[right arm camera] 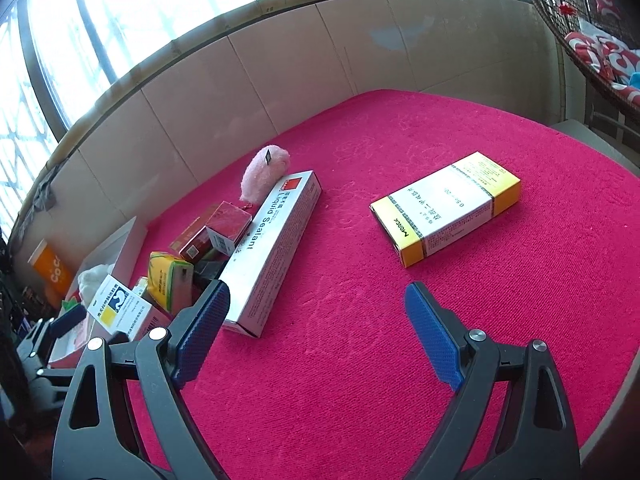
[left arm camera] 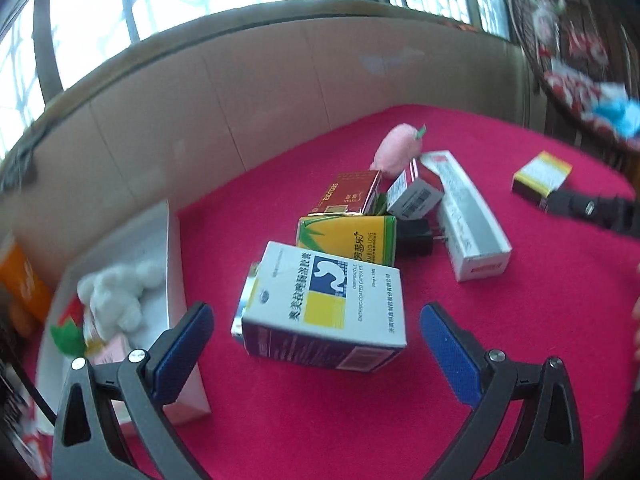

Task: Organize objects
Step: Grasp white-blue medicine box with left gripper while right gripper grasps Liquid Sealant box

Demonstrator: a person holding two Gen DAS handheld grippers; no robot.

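We had both hand-held grippers spread wide with nothing between the pads. Our left hand-held gripper (left arm camera: 316, 330) hung just short of the white, blue and yellow capsule box (left arm camera: 326, 304), which lay on the red cloth of the bench (left arm camera: 360, 420) just beside the white tray (left arm camera: 176, 264). The tray already held a white plush toy (left arm camera: 116, 296) and some smaller things we could not make out. Behind the capsule box sat the rest of the heap: a green and yellow box (left arm camera: 348, 240), a dark red box (left arm camera: 348, 194), a small red and white box (left arm camera: 416, 192), a long silver sealant box (right arm camera: 276, 244) and a pink plush (right arm camera: 266, 172), all close together or touching.

Our right hand-held gripper (right arm camera: 316, 320) faced open cloth, with the yellow and white box (right arm camera: 444, 206) lying alone, well apart from the heap.

We judged that we were at the approach to the capsule box, with most of the sorting still ahead. The next move called for straddling its short sides squarely, since the box lay skewed to the pads, then closing and lifting it over the tray wall.
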